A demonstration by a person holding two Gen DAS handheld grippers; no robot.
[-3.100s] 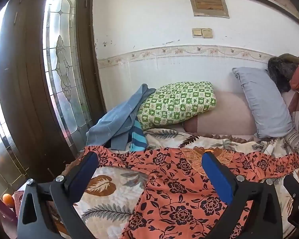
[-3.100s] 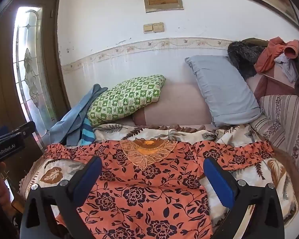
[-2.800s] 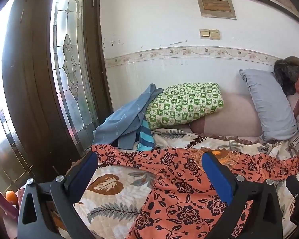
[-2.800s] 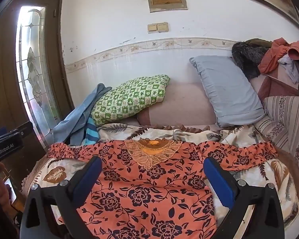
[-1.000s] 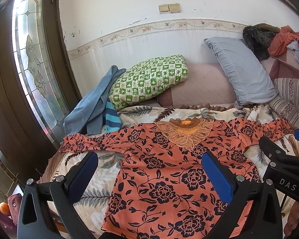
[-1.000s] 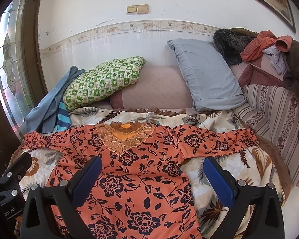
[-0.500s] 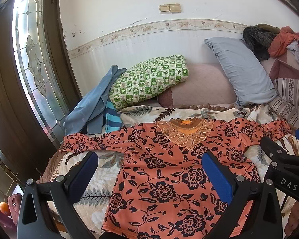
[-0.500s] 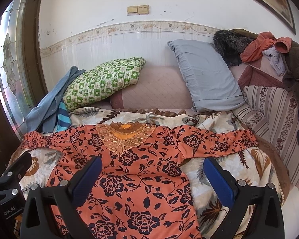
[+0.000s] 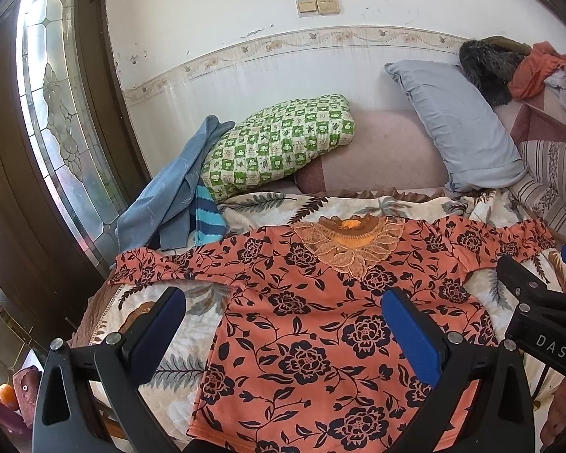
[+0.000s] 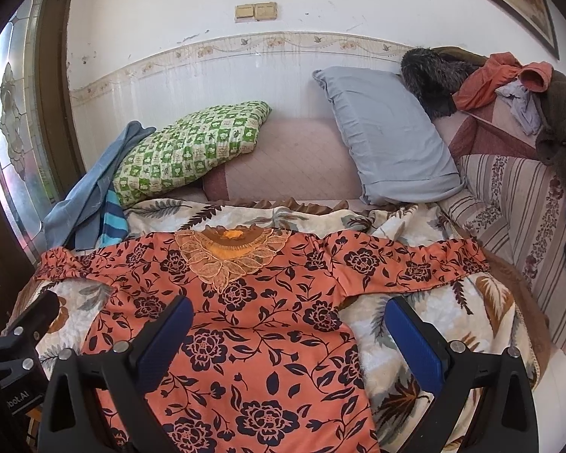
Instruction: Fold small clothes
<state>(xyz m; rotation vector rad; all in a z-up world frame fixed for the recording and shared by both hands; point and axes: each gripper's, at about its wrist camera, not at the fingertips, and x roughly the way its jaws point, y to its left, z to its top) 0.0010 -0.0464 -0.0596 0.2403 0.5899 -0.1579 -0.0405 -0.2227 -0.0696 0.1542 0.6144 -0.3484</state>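
Observation:
An orange blouse with black flowers lies spread flat on the leaf-print bedspread, both sleeves stretched out sideways and the lace collar toward the wall. My left gripper hovers open above its left half, with nothing between the blue pads. My right gripper hangs open over the right side of the body and the bedspread beside it, also holding nothing. The right gripper's black frame shows at the right edge of the left wrist view.
A green checked pillow, a grey pillow and a pink bolster lean at the wall. Blue cloths pile at the bed's left. A heap of clothes tops the striped sofa. A wooden door stands left.
Over three seconds both grippers have risen and pulled back from the blouse, so more of it shows. In the last half second almost nothing has moved. Both stay open.

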